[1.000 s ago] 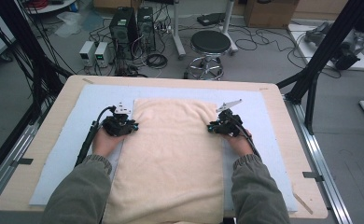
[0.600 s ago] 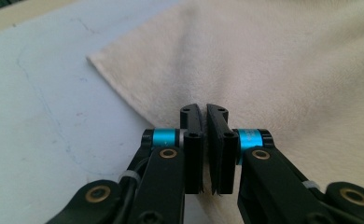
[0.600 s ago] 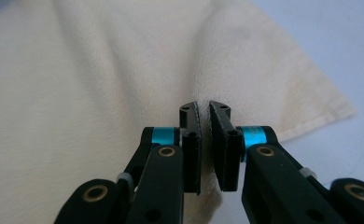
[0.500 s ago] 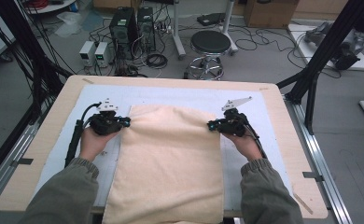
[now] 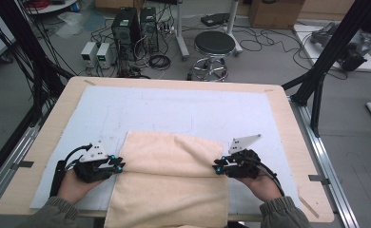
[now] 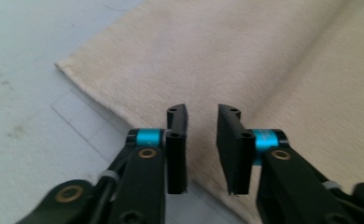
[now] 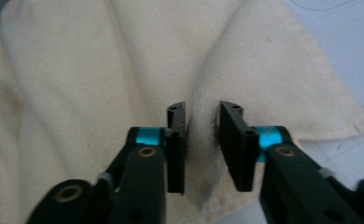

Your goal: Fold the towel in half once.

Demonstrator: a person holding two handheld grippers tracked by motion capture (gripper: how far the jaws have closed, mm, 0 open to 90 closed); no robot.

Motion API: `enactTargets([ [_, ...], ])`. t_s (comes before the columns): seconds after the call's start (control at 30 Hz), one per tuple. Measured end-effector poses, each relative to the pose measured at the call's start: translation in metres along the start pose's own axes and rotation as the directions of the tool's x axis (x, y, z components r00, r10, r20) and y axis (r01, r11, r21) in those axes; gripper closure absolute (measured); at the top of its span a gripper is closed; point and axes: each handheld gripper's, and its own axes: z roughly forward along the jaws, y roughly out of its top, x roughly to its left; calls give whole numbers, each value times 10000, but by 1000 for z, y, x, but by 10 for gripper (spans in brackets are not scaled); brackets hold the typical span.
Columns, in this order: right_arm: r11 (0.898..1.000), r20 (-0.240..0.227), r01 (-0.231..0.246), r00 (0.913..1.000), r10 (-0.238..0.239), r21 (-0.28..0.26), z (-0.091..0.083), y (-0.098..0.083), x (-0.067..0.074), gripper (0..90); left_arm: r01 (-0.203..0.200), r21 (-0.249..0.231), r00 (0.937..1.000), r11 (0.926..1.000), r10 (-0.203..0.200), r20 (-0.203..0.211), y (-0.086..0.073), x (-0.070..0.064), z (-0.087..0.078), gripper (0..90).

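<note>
Nearest the person, two sleeved forearms come in at the bottom of the high view, each hand holding a gripper. The left gripper (image 5: 118, 167) sits at the left side edge of the cream towel (image 5: 171, 183); in the left gripper view its jaws have just been opening and stand a little apart, with the towel's edge lying on the desk below and between them and the pads not pressing on it. The right gripper (image 5: 217, 167) sits at the towel's right side edge; in the right gripper view its jaws have just been opening too, and a raised ridge of towel (image 7: 201, 112) stands in the gap, the pads parted from it, so nothing is clamped. The towel lies folded over on itself on the near half of the pale blue mat (image 5: 174, 111), its near end hanging over the front edge of the desk (image 5: 288, 118). Beyond the desk, on the floor, stand a round black stool (image 5: 214, 43) and a black computer tower (image 5: 128, 26) among loose cables
</note>
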Motion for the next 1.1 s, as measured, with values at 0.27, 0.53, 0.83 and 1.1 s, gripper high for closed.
enactTargets([
  [0.27,9981,1051,-285,9939,341,-545,0,13,-26,512,298,-501,9973,9983,-330,-651,27,23,7,564],
  [0.53,9948,1737,-1013,9799,983,85,36,14,-68,470,1494,-12,9805,9888,-1483,-1289,34,56,53,530],
  [0.83,9953,2111,-870,9745,760,433,51,14,-74,672,1649,765,9778,9833,-1528,-1437,29,64,74,530],
  [1.1,9953,1405,-806,9874,723,540,49,16,-69,840,913,1014,9856,9906,-753,-1516,35,52,71,840],
])
